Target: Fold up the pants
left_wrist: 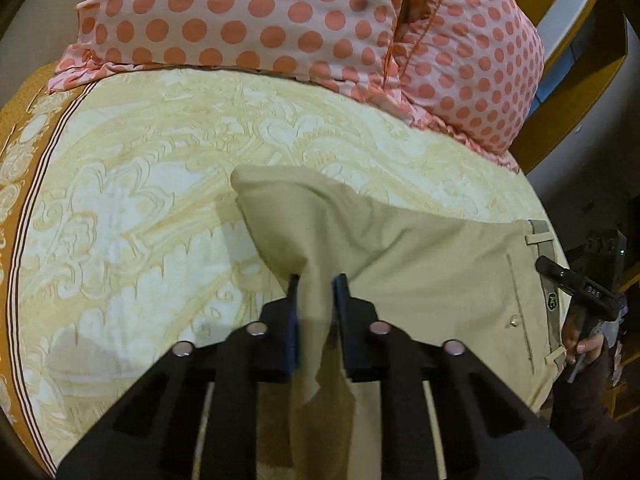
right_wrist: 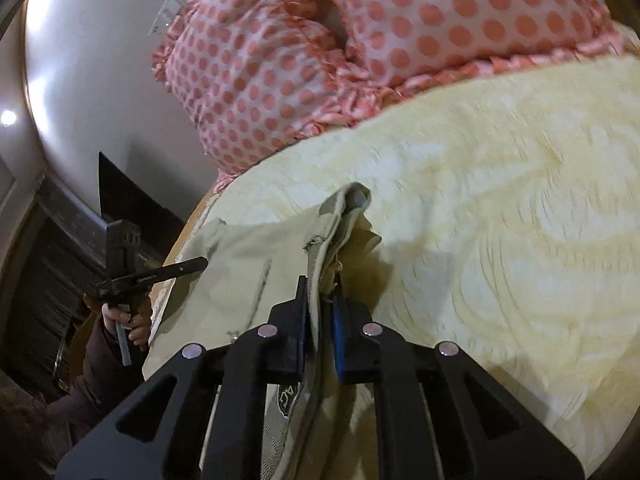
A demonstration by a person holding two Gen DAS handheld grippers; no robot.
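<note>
Khaki pants (left_wrist: 420,264) lie on a cream patterned bed cover (left_wrist: 140,184). My left gripper (left_wrist: 318,280) is shut on a fold of the pants' fabric and lifts it into a peak. The waistband with belt loops and a label (left_wrist: 552,300) lies at the right, where my right gripper (left_wrist: 576,280) shows in a hand. In the right wrist view my right gripper (right_wrist: 320,288) is shut on the waistband edge (right_wrist: 340,216), raised off the bed. The left gripper (right_wrist: 176,270) shows at the left over the pants (right_wrist: 240,256).
Two pink pillows with orange dots (left_wrist: 280,20) lie along the head of the bed, also in the right wrist view (right_wrist: 360,40). The bed cover's orange border (left_wrist: 24,128) runs at the left. A wooden frame (left_wrist: 580,80) and dark furniture (right_wrist: 60,240) stand beside the bed.
</note>
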